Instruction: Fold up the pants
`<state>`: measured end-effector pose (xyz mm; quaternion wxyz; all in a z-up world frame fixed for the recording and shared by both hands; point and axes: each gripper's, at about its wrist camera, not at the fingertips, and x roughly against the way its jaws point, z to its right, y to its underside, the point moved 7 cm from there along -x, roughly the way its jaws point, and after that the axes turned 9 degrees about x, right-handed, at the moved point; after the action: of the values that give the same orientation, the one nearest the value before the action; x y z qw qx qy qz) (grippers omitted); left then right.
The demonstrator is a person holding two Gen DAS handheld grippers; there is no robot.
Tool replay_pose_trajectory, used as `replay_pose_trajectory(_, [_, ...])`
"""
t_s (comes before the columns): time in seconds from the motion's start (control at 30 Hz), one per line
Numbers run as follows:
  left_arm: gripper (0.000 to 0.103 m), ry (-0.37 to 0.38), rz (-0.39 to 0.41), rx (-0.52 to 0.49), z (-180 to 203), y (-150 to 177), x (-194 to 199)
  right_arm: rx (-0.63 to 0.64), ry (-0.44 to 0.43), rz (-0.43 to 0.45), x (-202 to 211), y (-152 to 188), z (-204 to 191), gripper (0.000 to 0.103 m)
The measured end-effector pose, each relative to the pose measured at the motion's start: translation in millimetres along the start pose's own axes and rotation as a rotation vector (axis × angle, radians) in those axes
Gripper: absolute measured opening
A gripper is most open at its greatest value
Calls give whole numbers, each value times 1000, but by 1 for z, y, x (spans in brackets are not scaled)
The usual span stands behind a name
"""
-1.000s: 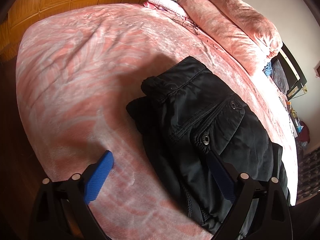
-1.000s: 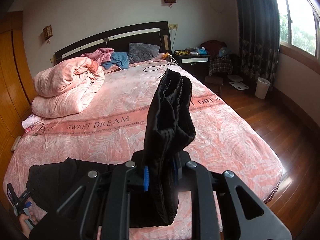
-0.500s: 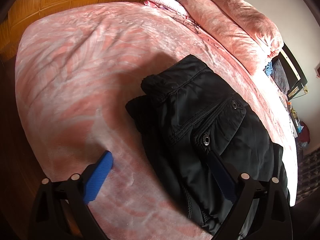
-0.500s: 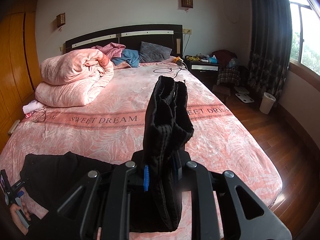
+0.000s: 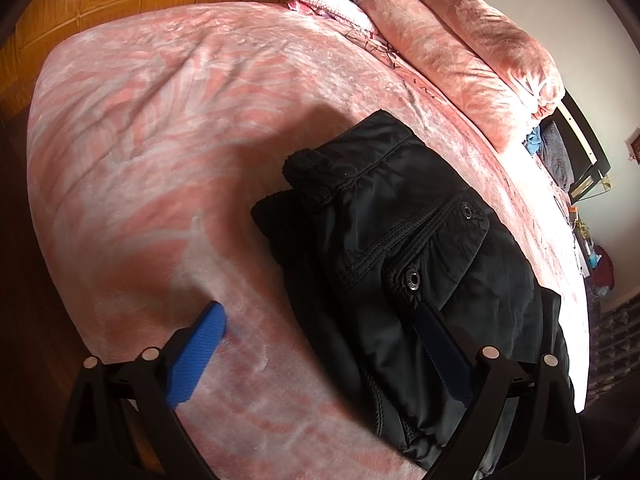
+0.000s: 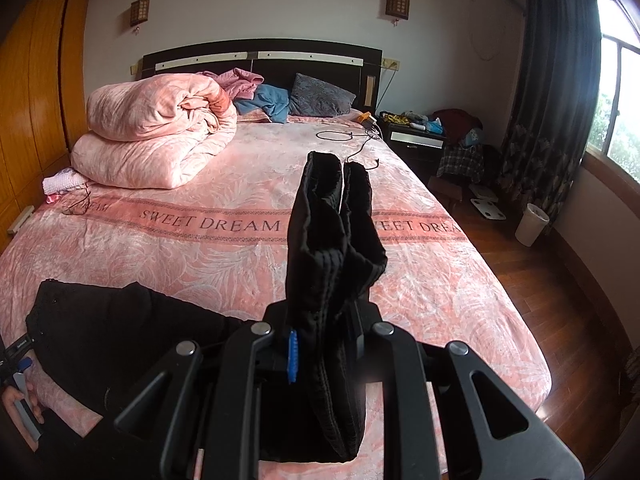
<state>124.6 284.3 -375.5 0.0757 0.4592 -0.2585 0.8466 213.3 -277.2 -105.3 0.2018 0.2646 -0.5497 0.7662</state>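
The black pants (image 5: 408, 248) lie on the pink bed near its foot edge, waistband and snap pocket facing up. My left gripper (image 5: 316, 344) is open and empty, hovering just above them; its right finger (image 5: 440, 344) is over the fabric, its left finger (image 5: 196, 356) over the bedspread. My right gripper (image 6: 320, 348) is shut on the leg ends of the pants (image 6: 332, 248), which stand up bunched between the blue pads. The rest of the pants (image 6: 116, 328) trails left across the bed.
A rolled pink duvet (image 6: 156, 128) lies at the head of the bed, with pillows and clothes (image 6: 280, 96) beside it. A cable (image 6: 352, 136) lies on the bedspread. A wooden wardrobe (image 6: 36, 92) stands left, a nightstand (image 6: 416, 136) and bin (image 6: 532, 224) right.
My right gripper has lifted and swung with the leg ends held, so the view shifted along the bed. My left gripper has stayed open over the waistband, nearly still.
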Motion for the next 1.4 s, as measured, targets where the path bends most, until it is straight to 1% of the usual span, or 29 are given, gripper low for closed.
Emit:
replay_pose_trajectory(0.4, [97, 20, -7, 9, -2, 0, 0, 74, 11, -33, -6, -1, -29, 16])
replay_pose_trajectory(0.73, [98, 42, -18, 25, -4, 0, -1, 164, 13, -68, -21, -3, -64, 16])
replay_pose_trajectory(1.1, [99, 66, -27, 31, -6, 1, 0, 271, 1, -111, -37, 8, -113, 16])
replay_pose_trajectory(1.4, [99, 80, -33, 36, -7, 1, 0, 326, 5, -128, -45, 16, -138, 16])
